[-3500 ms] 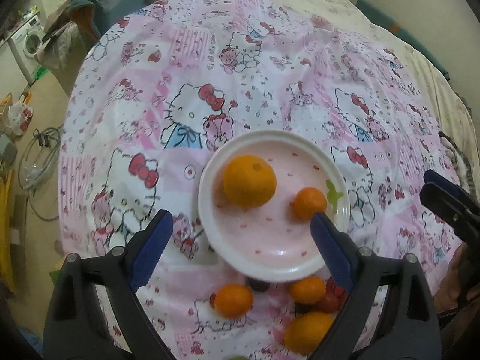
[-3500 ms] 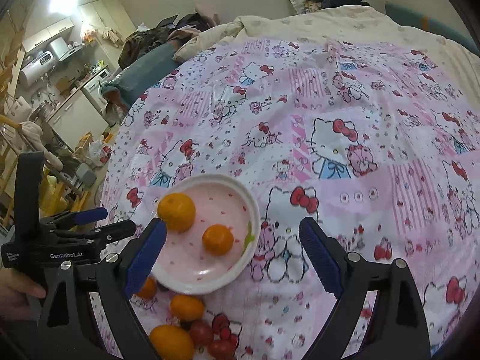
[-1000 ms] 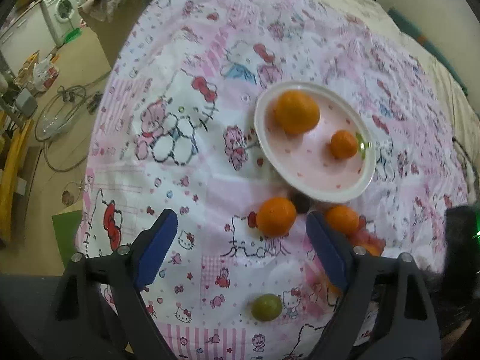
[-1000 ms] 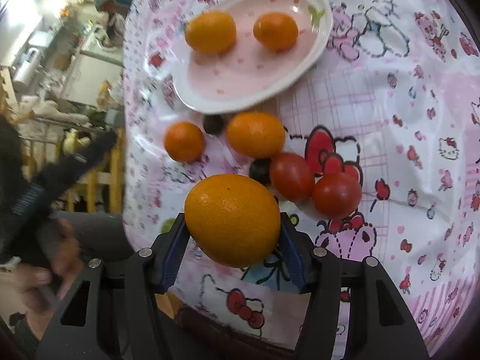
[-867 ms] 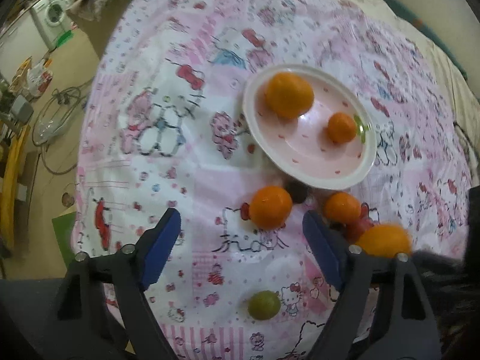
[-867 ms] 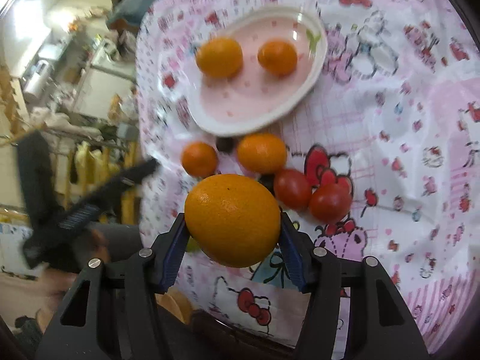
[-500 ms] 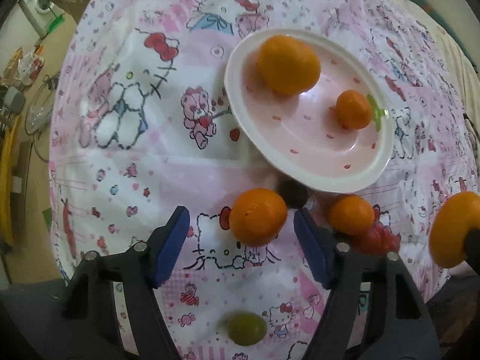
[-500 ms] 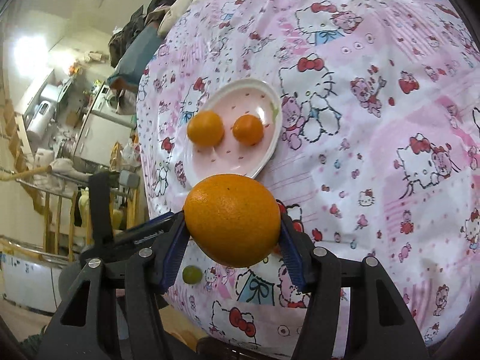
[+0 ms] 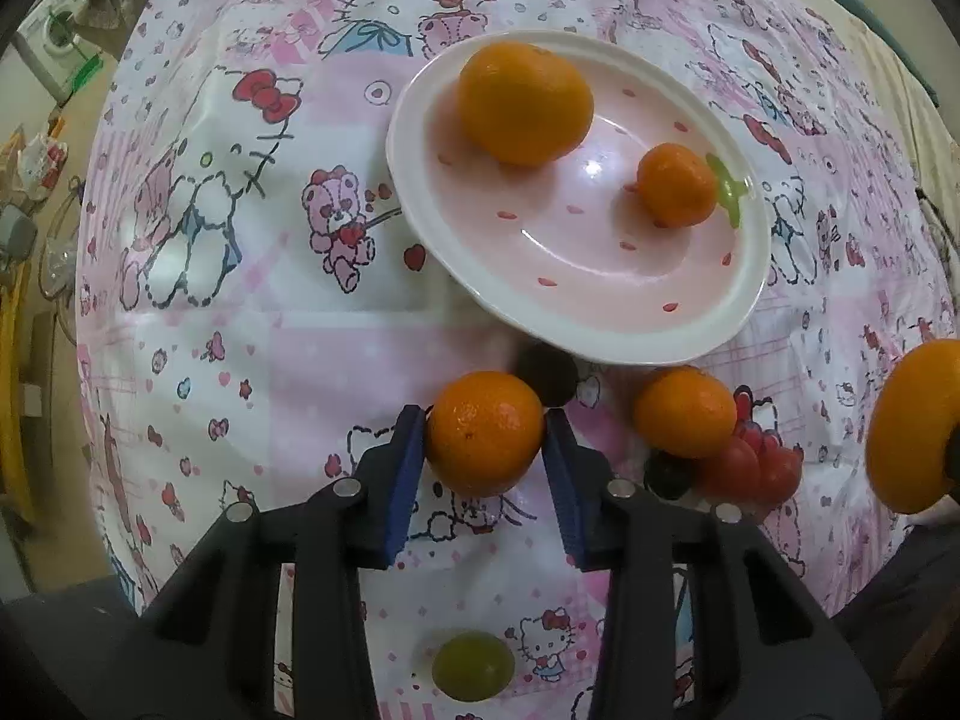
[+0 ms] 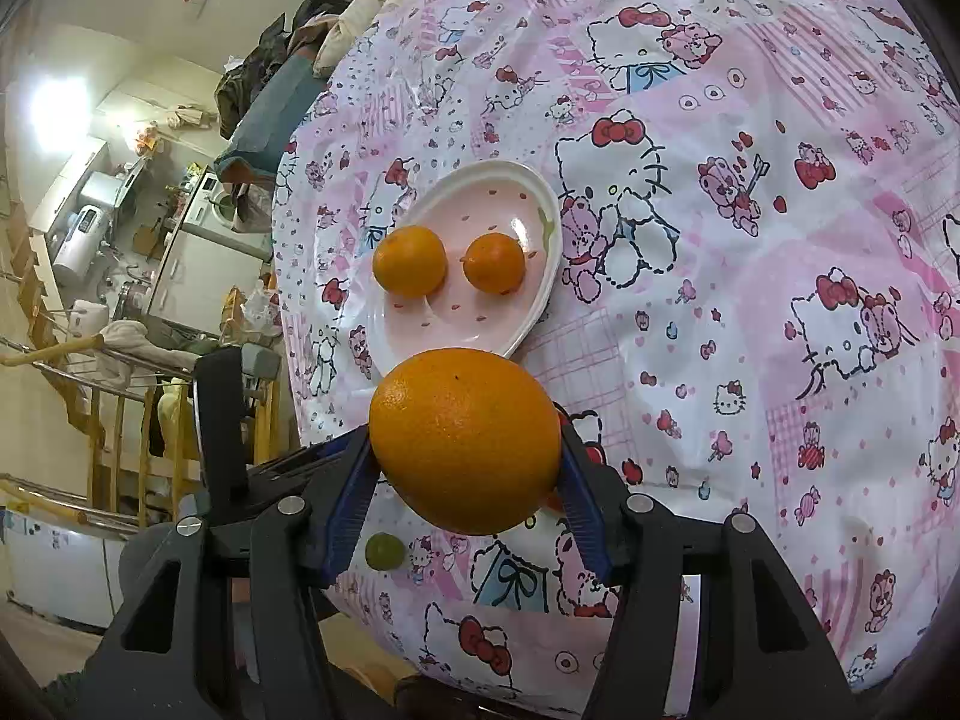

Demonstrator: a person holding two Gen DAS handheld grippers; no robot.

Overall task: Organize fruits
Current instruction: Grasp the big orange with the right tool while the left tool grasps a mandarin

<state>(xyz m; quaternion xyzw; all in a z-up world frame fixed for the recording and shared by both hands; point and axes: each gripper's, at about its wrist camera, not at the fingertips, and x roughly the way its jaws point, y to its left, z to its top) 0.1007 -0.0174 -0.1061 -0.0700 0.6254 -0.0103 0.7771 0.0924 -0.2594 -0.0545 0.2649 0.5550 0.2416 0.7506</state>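
A pink plate [image 9: 606,336] [image 10: 543,276] with a white rim lies on the Hello Kitty cloth and holds a large orange [image 9: 523,101] [image 10: 409,261] and a small mandarin [image 9: 677,192] [image 10: 494,264]. My left gripper [image 9: 485,450] is shut on a mandarin [image 9: 483,432] just in front of the plate. My right gripper [image 10: 465,480] is shut on a big orange [image 10: 465,438] held above the cloth; that orange shows at the right edge of the left wrist view [image 9: 912,426].
Another mandarin [image 9: 684,411], red tomatoes [image 9: 750,468] and two dark grapes [image 9: 547,372] lie in front of the plate. A green grape [image 9: 473,665] [image 10: 384,551] lies near the cloth's front edge. Past the left edge is floor and room clutter.
My left gripper moved forward and closed on the mandarin in front of the plate. My right gripper lifted the big orange off the cloth and raised it higher.
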